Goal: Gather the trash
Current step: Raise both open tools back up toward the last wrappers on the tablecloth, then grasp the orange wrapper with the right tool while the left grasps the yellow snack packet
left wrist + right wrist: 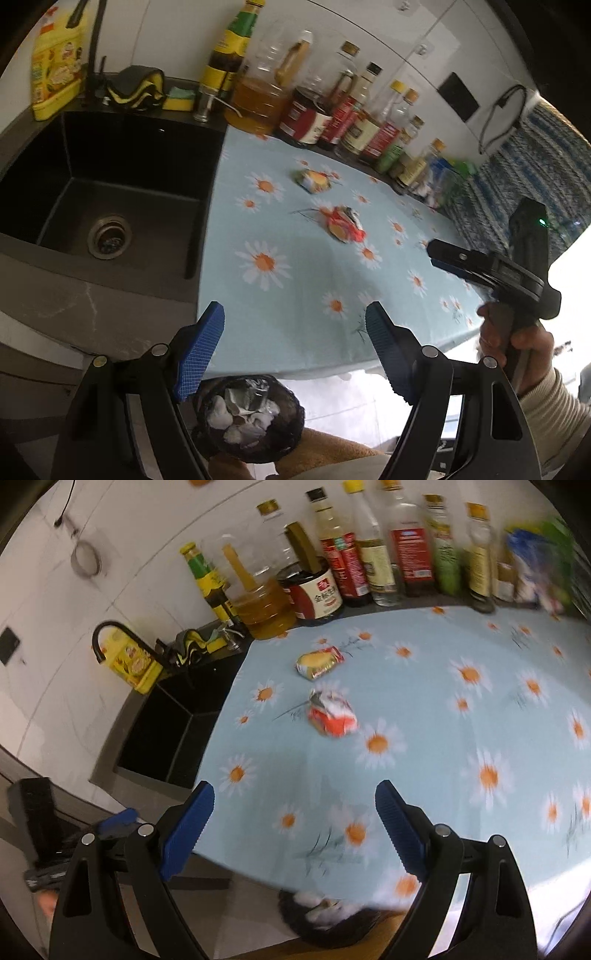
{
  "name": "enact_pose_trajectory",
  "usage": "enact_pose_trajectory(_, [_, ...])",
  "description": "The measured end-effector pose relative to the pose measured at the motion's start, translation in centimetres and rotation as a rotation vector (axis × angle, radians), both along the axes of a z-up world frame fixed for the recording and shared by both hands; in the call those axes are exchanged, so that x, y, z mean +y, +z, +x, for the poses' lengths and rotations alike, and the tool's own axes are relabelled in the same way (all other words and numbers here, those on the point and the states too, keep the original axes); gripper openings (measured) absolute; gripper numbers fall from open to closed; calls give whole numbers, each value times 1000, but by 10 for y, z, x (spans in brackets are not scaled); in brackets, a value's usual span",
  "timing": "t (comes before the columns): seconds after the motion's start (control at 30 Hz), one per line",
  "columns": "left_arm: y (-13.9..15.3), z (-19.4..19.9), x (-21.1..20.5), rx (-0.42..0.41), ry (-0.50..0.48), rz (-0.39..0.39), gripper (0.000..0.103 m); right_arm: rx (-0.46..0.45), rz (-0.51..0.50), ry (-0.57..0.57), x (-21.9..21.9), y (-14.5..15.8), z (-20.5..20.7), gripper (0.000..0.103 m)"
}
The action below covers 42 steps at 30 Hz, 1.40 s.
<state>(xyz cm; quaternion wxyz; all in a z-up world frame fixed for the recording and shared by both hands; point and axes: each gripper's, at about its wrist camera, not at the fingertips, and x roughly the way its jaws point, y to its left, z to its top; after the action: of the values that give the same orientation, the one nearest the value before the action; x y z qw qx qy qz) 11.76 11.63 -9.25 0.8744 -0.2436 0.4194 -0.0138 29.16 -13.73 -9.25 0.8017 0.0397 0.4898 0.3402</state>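
Trash: two crumpled wrappers, red-white (332,716), yellow-green (318,661) | left tongs (295,328), right tongs (293,805): agape, empty

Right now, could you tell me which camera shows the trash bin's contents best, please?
The left wrist view: the black-lined trash bin sits below the counter edge, open, with white crumpled waste visible inside. The right wrist view shows only a blurred part of it at the tablecloth's edge.
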Motion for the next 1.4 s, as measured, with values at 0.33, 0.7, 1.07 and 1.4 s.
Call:
enact_pose_trajectory(0.33, [2,20,-3,91,132,66,76,-10,-60,134,35,-39,74,88])
enact_pose_trajectory(0.7, [-7,36,-11,162,235,65,76,-19,-116,241,69,-77,108,69])
enact_pose_trajectory(1.07, [-2,53,-17,171,216,88,76,-27,-128,254,68,-87,110,41])
enact_pose_trajectory(1.4, [3,104,-32,158,94,151,76,-67,-57,189,21,-58,97,41])
